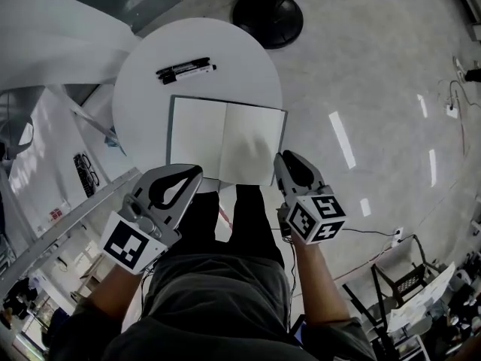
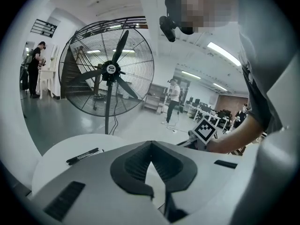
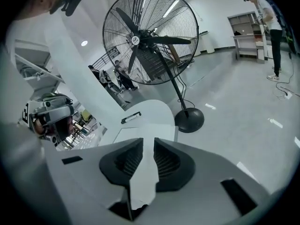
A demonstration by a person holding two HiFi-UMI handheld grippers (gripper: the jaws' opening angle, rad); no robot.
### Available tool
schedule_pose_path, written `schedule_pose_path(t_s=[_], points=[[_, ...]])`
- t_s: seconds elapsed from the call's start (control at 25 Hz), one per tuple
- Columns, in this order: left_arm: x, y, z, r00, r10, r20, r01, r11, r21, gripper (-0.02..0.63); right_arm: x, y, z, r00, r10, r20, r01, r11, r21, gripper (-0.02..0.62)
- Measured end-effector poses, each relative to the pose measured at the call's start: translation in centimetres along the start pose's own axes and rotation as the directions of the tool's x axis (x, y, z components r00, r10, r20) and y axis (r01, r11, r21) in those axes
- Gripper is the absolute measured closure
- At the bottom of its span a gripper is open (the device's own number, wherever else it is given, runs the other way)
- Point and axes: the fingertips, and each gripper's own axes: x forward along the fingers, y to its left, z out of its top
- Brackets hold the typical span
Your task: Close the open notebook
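Approach step: your right gripper (image 1: 289,162), slightly parted and seemingly empty, must nip the notebook (image 1: 225,140)'s right edge; your left gripper (image 1: 191,174) is closed.

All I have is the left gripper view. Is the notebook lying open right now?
Observer: Yes. The head view shows the notebook open and flat on the round white table, with both pages blank.
Operator: Is anything gripping it yet?
Observer: No. In its own view the right gripper has its jaws slightly apart. Only the page shows through the gap, and nothing is pinched.
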Motion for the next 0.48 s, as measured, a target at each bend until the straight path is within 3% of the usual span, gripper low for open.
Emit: schedule_pose_path(t_s=[0.48], points=[[1.3,-0.7,-3.1,0.998,0.006,-0.06,-0.008,0.999,-0.031,0.591,2.5,-2.4,-4.1,0.996,0.035,-0.084,-0.029,0.997,0.071,0.402]])
